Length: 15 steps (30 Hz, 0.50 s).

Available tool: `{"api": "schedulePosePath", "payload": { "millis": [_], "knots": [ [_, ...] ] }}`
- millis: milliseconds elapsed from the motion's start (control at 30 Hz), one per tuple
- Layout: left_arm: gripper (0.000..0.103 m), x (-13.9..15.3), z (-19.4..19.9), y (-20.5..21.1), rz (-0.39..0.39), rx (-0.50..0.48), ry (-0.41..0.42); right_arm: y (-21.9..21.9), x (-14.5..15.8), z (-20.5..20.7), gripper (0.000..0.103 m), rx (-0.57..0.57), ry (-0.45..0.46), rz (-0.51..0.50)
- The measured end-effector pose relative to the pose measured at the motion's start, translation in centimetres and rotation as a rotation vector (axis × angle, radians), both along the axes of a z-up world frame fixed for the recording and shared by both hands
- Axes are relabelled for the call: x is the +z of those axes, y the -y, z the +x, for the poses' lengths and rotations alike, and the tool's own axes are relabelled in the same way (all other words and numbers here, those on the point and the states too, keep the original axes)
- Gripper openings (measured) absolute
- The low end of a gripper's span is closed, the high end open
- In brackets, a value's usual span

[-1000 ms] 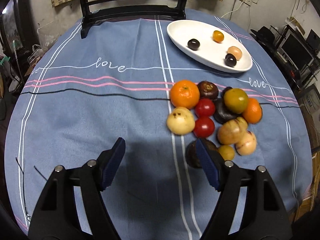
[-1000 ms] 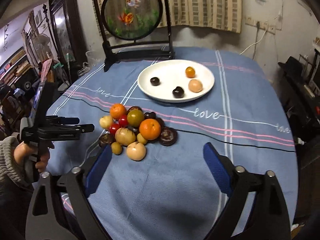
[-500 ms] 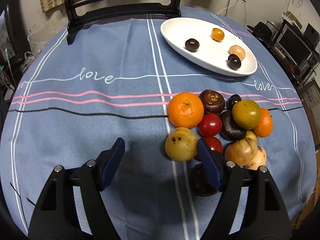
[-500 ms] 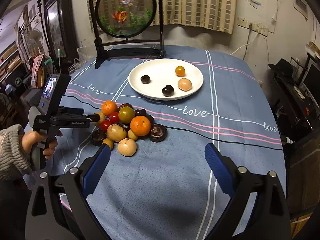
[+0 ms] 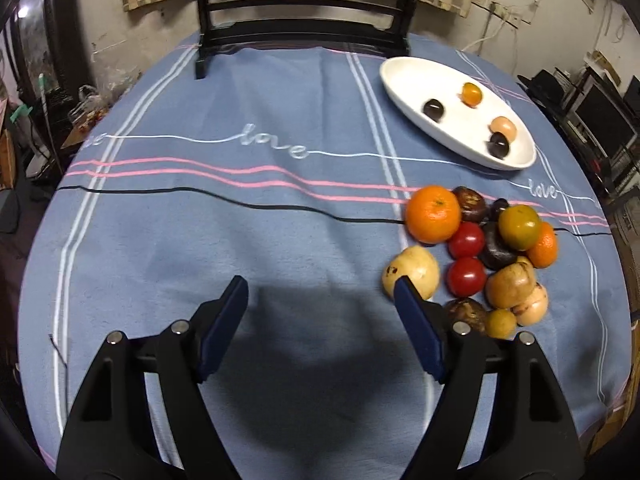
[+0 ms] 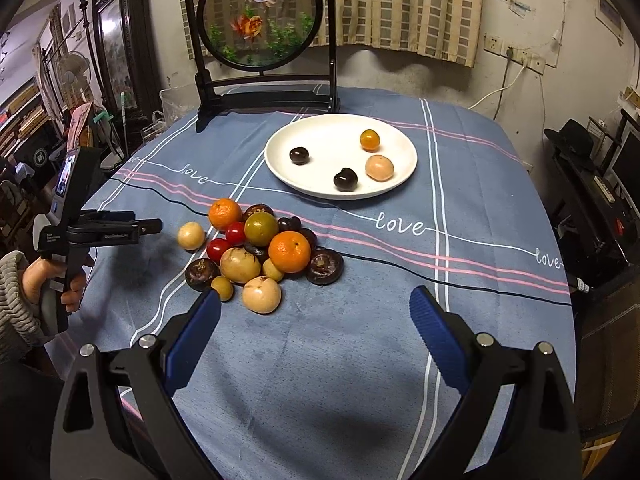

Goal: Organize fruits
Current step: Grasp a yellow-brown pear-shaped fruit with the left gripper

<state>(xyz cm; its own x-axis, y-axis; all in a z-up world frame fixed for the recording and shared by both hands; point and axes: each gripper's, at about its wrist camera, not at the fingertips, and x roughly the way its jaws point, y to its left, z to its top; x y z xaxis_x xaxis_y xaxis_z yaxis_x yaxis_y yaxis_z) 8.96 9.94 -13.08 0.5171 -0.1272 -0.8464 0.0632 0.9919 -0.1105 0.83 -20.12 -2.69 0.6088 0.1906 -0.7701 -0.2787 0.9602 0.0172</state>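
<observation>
Beside the fruit pile's [image 6: 260, 252] left edge your left gripper [image 5: 320, 292] has drifted off the pale yellow fruit [image 5: 411, 271], jaws spread and empty (right gripper [image 6: 316, 312] likewise), so nothing joins the white plate [image 6: 280, 164] yet.

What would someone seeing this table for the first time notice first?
Probably the heap of fruit on the blue tablecloth, oranges and red tomatoes brightest among brown and yellow pieces. Behind it a white plate holds four small fruits. At the table's far edge stands a round goldfish screen in a black frame.
</observation>
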Motion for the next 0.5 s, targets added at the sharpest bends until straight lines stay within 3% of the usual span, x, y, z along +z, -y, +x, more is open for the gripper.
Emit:
{"api": "schedulePosePath", "payload": {
  "millis": [333,500],
  "knots": [
    [0.077,-1.2,0.9,4.5,0.002,-0.096,-0.021,0.7,-0.5,0.4,0.095,-0.022,-0.020,0.008],
    [0.077,-2.6,1.2,3.9,0.002,-0.072,-0.057,0.9,-0.7,0.4,0.095,-0.031,-0.025,0.011]
  ]
}}
